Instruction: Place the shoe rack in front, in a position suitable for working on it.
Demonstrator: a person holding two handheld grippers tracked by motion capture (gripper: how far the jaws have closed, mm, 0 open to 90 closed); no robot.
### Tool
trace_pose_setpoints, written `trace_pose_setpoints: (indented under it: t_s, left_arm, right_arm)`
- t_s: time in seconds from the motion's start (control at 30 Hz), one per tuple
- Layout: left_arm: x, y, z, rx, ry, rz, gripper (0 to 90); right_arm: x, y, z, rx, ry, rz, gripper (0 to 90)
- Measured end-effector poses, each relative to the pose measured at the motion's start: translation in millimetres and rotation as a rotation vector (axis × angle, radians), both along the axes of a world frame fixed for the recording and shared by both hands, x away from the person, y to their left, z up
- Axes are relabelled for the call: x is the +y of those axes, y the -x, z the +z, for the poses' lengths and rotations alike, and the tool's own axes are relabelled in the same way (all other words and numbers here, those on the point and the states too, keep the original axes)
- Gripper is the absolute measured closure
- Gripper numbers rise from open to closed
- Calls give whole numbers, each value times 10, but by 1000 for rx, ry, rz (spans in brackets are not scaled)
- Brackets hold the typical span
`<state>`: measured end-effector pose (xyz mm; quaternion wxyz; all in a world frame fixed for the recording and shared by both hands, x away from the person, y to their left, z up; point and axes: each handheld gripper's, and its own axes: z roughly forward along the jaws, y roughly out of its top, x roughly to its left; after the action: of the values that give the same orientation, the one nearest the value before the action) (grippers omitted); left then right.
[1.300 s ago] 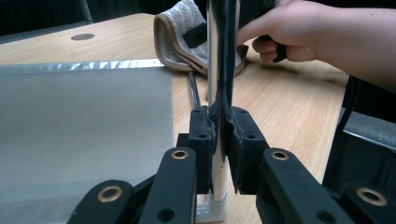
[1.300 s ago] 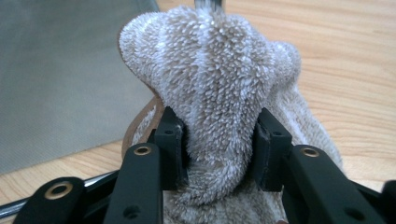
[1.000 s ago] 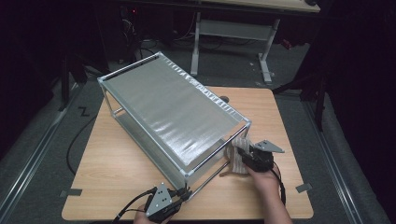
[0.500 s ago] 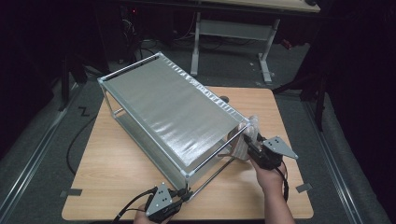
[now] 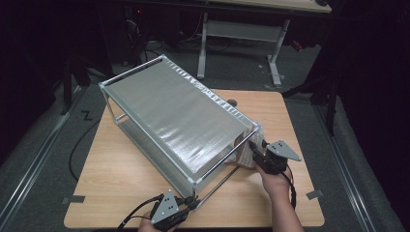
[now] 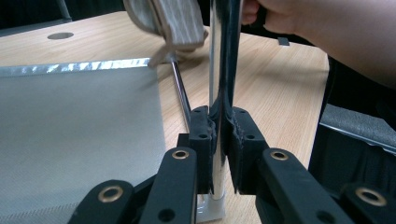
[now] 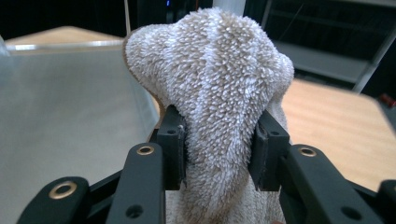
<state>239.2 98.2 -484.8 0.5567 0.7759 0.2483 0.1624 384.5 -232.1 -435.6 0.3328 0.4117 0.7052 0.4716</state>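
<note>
Currently the left hand-held gripper (image 6: pixel 219 140) clamps the rack's chrome post (image 6: pixel 217 56) to steady the rack (image 5: pixel 174 121) on the tabletop (image 5: pixel 121 169), while the right hand-held gripper (image 7: pixel 219 144), jaws just closing, pinches a bunched towel (image 7: pixel 210 79) at the rack's near-right corner for wiping.

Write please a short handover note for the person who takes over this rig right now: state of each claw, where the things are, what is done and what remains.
Left claw: shut on the rack's near upright post, steadying the metal rack on the table.
Right claw: shut on a folded beige towel, its jaws having just closed a little further. It holds the towel at the rack's near right corner, against the frame.
Done: rack is braced and the towel is gripped.
Left: probably wiping the frame and shelves with the towel; how much is already wiped cannot be told.
</note>
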Motion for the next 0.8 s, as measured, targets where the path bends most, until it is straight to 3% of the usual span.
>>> trace_pose_setpoints:
  t_s: [0.33, 0.4, 0.63, 0.73, 0.8]
  left_arm:
    - [-2, -2, 2, 3, -2, 2, 807]
    - [-2, -1, 1, 2, -1, 3, 807]
    - [-7, -14, 1, 2, -2, -4, 807]
    - [-16, -32, -2, 3, 1, -6, 807]
    - [-26, -48, -3, 4, 4, -9, 808]
  right_arm:
    - [14, -141, -415, 204, 67, 20, 646]
    - [-2, -169, -494, 248, 62, 28, 648]
    - [-26, -129, -468, 255, 67, 24, 645]
    - [-92, 15, -393, 246, 95, 16, 662]
    - [-172, 120, -323, 220, 89, 5, 666]
